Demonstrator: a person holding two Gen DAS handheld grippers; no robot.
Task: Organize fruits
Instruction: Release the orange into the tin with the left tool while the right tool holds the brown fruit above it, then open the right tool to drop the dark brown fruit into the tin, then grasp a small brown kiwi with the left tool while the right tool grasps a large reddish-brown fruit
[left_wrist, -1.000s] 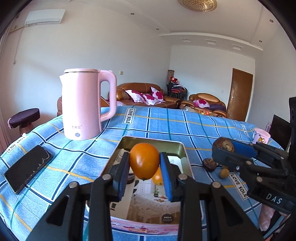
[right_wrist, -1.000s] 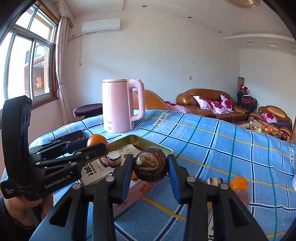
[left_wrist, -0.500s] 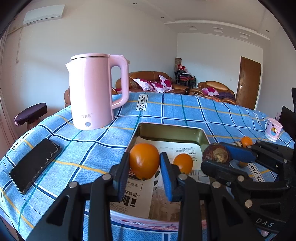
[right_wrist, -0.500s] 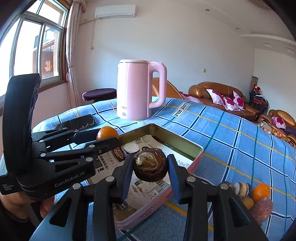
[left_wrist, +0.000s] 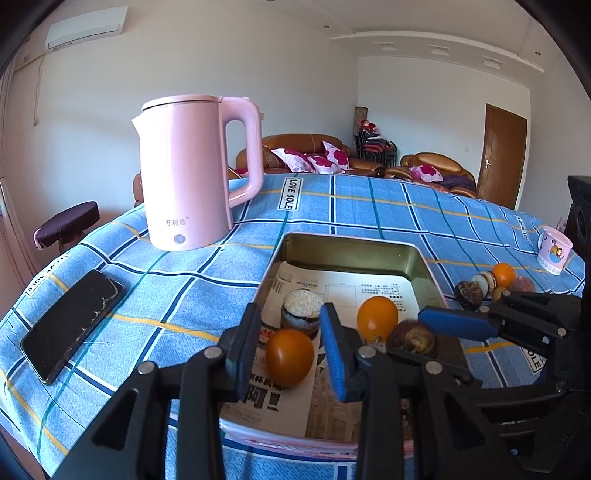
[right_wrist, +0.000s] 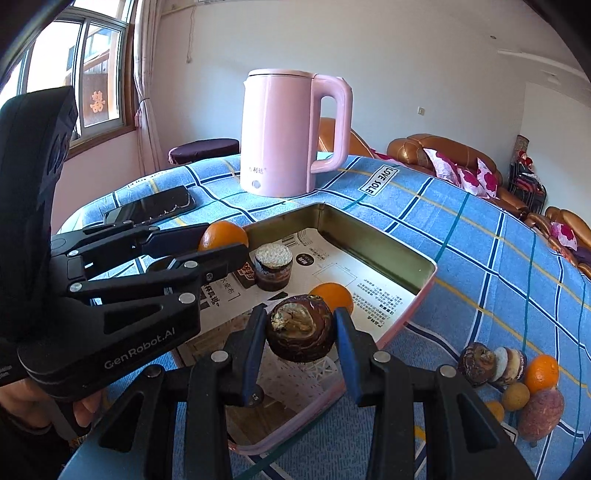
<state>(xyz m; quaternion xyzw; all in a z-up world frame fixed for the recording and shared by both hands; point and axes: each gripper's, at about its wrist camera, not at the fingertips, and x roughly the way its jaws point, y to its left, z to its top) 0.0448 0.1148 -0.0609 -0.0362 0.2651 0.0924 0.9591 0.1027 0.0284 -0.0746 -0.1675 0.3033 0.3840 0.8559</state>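
On the blue checked tablecloth (left_wrist: 369, 206), the tin tray (left_wrist: 351, 247) is receiving fruit. The left gripper (left_wrist: 291, 354) has just been opening, jaws now slack around the orange (left_wrist: 290, 357) near the tray's front edge; lift clear straight. The right gripper (right_wrist: 300, 336) is clamping the brown fruit (right_wrist: 300, 332) above the tray's near edge; lower before releasing.

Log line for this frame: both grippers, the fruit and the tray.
left gripper: open, orange loose between jaws, in tray | right gripper: shut on brown fruit, over tray | step: placing fruit
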